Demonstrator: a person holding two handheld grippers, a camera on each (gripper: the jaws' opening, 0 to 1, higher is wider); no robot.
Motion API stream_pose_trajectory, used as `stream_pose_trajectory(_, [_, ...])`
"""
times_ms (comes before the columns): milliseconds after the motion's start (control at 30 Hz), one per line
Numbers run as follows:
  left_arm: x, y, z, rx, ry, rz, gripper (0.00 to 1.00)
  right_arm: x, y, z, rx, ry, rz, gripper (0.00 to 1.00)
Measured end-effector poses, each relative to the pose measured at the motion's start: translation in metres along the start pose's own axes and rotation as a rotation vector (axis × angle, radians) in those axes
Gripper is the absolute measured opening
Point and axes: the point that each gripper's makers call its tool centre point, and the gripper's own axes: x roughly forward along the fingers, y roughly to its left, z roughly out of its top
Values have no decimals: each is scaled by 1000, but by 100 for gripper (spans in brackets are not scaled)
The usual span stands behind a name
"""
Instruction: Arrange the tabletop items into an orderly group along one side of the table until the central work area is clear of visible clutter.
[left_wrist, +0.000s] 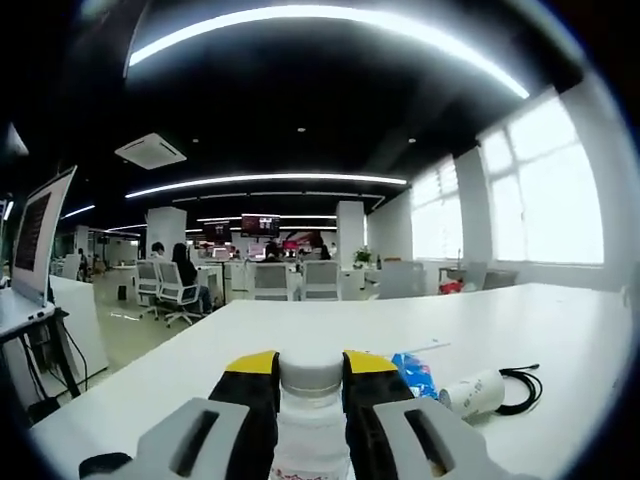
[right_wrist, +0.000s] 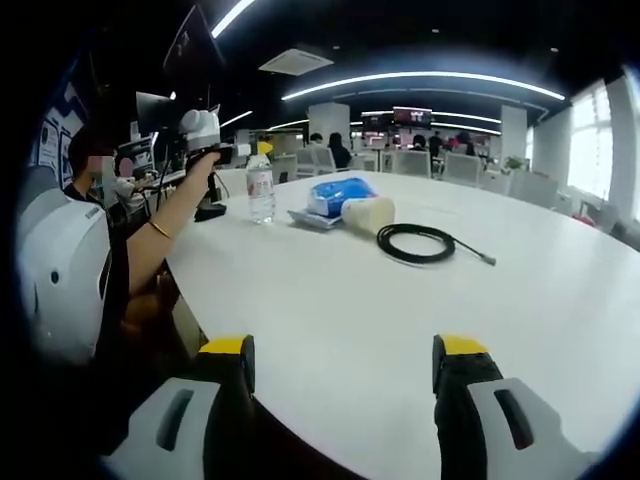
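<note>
In the left gripper view the left tongs (left_wrist: 311, 400) at the bottom centre of the frame are clamped on the neck of a clear water bottle (left_wrist: 311, 425) with a white cap, and just right of them on the white surface (left_wrist: 520, 325) lie a blue packet (left_wrist: 414, 373), a white paper cup (left_wrist: 474, 393) on its side and a black cable (left_wrist: 520, 388). In the right gripper view the right tongs (right_wrist: 342, 385) at the bottom of the frame stand wide apart and hold nothing over the near edge of the surface. The bottle stands upright at upper left with the person's raised hand (right_wrist: 203, 160) gripping the left tool beside it, the packet and cup sit touching just right of the bottle, and the coiled cable lies to their right near the centre.
</note>
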Motion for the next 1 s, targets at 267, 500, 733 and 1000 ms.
stream_pose_trajectory(267, [3, 12, 9, -6, -7, -6, 21, 0, 1, 5, -4, -14, -4, 70])
stream_pose_trajectory(500, [14, 28, 8, -101, 23, -39, 21, 0, 0, 6, -3, -16, -13, 70])
stream_pose_trajectory(733, [26, 35, 11, -30, 39, -19, 21, 5, -3, 6, 7, -10, -19, 70])
stream_pose_trajectory(1000, [42, 44, 11, -39, 46, -23, 21, 7, -8, 10, 8, -14, -34, 70])
